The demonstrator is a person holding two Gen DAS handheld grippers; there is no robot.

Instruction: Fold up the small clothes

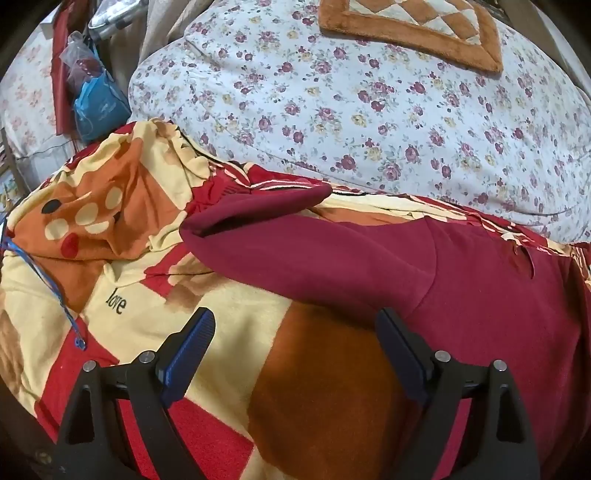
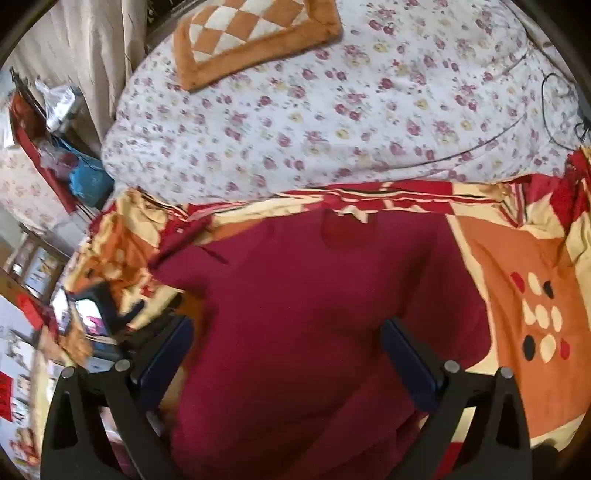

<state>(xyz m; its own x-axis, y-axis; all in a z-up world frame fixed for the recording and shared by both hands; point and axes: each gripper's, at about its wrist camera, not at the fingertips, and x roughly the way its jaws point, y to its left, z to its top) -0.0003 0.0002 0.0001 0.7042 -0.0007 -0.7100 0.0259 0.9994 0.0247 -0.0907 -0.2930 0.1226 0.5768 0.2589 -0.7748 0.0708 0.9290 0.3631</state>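
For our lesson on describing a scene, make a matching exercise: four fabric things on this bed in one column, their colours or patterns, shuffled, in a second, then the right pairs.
Things
1. sweatshirt
2. quilt
3. blanket
4. cushion

Looks
A. brown border, checked middle
B. plain dark red
C. white with small flowers
D. red, cream and orange blocks, the word "love"

Pairs: 1-B, 2-C, 3-D, 4-A
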